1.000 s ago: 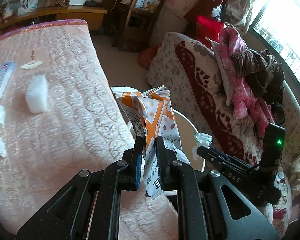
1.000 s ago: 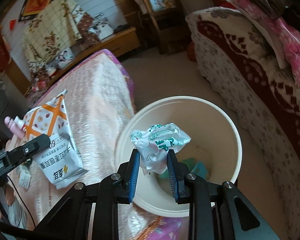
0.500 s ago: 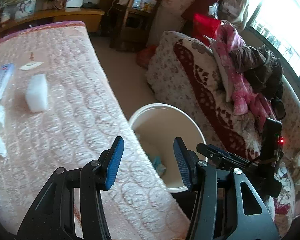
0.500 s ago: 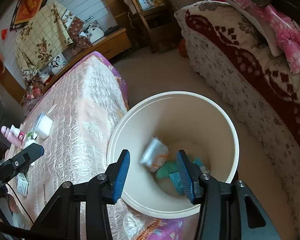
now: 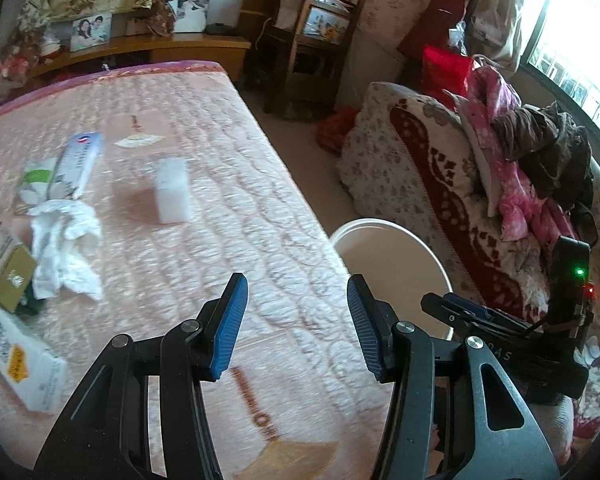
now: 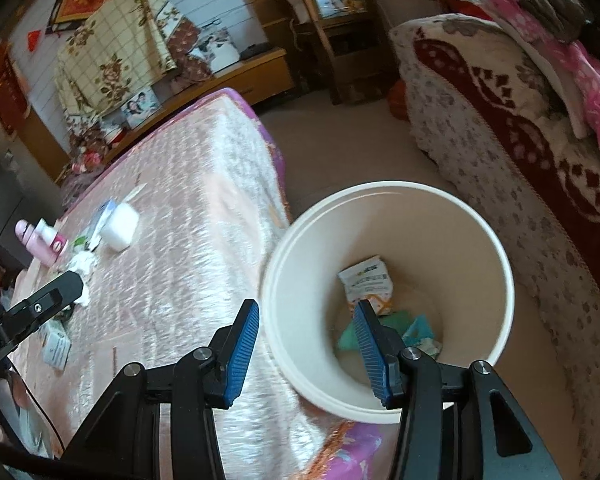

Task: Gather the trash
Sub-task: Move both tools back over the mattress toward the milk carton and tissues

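A cream bucket (image 6: pixel 496 248) stands on the floor beside the pink quilted bed (image 6: pixel 188 248); it also shows in the left wrist view (image 5: pixel 432 256). Inside it lie an orange-and-white snack bag (image 6: pixel 366 280) and green wrappers (image 6: pixel 416 328). My right gripper (image 6: pixel 306 344) is open and empty over the bucket's near rim. My left gripper (image 5: pixel 296 320) is open and empty over the bed edge. On the bed lie crumpled white tissue (image 5: pixel 66 240), a white block (image 5: pixel 172 190), a toothpaste tube (image 5: pixel 78 160) and small boxes (image 5: pixel 8 268).
A sofa (image 5: pixel 440 184) with a floral cover and piled clothes (image 5: pixel 540 160) stands right of the bucket. A wooden shelf (image 5: pixel 312 40) and a low cabinet (image 5: pixel 160 46) stand at the back. A pink bottle (image 6: pixel 40 236) lies on the bed's far side.
Both grippers opened and dropped the snack bag and the crumpled wrapper into the bucket. Both then swung left toward the bed.
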